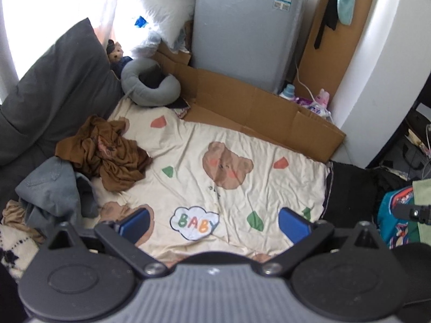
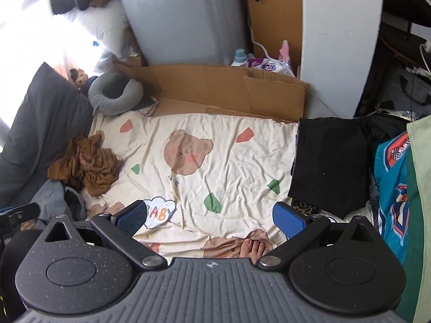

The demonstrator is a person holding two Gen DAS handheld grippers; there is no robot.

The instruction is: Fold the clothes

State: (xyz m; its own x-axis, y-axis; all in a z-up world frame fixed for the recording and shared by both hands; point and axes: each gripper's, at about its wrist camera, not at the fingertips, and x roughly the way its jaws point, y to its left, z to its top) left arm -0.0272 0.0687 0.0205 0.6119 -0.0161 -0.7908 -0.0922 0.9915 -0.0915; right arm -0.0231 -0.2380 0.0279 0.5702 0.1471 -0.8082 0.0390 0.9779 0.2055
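A crumpled brown garment (image 1: 106, 152) (image 2: 86, 162) lies on the left of a cream bear-print sheet (image 1: 242, 140) (image 2: 242, 161). Below it sits a bunched grey-blue garment (image 1: 51, 188) (image 2: 55, 197). A folded black garment (image 2: 330, 158) (image 1: 350, 185) rests at the sheet's right edge. My left gripper (image 1: 214, 224) hangs open above the "BABY" cloud print, holding nothing. My right gripper (image 2: 210, 219) is also open and empty above the sheet's near edge. Part of the left gripper (image 2: 16, 214) shows at the far left of the right wrist view.
A dark grey pillow (image 1: 56, 91) and grey neck pillow (image 1: 150, 83) lie at the back left. Flattened cardboard (image 1: 256, 107) and a grey appliance (image 1: 247, 27) stand behind the sheet. A teal patterned cloth (image 2: 393, 188) lies right. A person's bare toes (image 2: 254, 247) rest on the sheet's near edge.
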